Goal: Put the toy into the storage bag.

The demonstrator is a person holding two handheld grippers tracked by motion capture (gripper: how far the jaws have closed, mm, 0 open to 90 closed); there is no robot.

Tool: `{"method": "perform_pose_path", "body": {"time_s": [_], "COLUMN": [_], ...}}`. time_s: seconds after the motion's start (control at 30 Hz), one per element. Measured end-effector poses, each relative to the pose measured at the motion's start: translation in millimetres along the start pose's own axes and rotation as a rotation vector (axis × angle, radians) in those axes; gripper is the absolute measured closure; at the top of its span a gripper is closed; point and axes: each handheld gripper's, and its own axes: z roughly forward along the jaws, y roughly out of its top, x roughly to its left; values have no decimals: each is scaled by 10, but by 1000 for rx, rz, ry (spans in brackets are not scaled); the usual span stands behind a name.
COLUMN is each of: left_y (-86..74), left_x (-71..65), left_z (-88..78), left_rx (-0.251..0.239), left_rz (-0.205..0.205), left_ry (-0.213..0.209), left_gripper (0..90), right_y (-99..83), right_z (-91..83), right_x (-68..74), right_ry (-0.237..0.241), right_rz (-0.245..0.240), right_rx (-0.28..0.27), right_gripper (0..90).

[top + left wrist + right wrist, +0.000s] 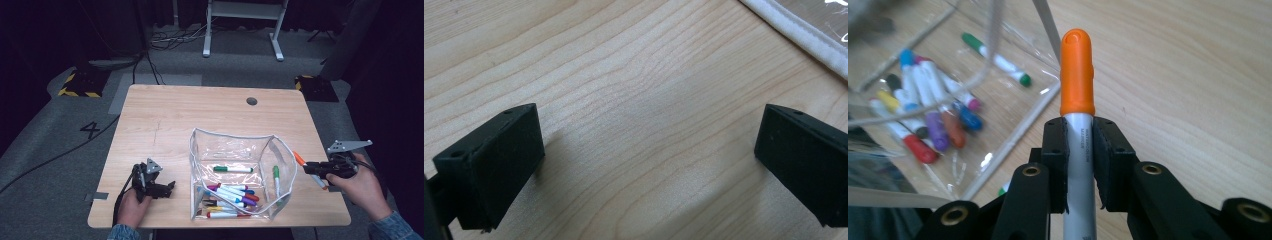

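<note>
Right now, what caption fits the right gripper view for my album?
The right gripper clamps an orange-capped marker beside the clear pouch of markers.

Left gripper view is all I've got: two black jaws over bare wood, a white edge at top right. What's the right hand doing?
Observer: The right gripper is shut on an orange-capped marker, cap pointing out past the jaws.
Operator: What's that white edge?
Observer: The trim of a clear pouch standing open on the table, with markers lying in it.
Operator: Where's the right gripper relative to the pouch?
Observer: In the high view it's off the pouch's right side, marker tip aimed toward it.
Operator: And mine?
Observer: The left gripper is open, low at the table's near left, apart from the pouch.
</note>
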Motion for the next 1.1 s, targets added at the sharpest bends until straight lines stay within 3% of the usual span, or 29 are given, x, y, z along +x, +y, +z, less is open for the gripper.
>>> {"method": "perform_pose_path", "body": {"time_s": [0.27, 0.5, 0.77, 1.1], "left_y": [0, 1, 0, 1], "left_x": [0, 0, 0, 0], "left_z": [0, 0, 0, 0], "left_rx": [0, 0, 0, 0], "left_rz": [-1, 0, -1, 0], "left_ry": [0, 0, 0, 0], "left_gripper": [0, 0, 0, 0], "right_y": [311, 587, 900, 1120], "right_z": [-346, -483, -475, -345], "right_x": [214, 466, 747, 1029], "right_ry": [41, 79, 136, 206], "right_rz": [-54, -121, -195, -268], "right_rx": [-47, -50, -46, -18], "right_gripper": [772, 771, 772, 771]}}
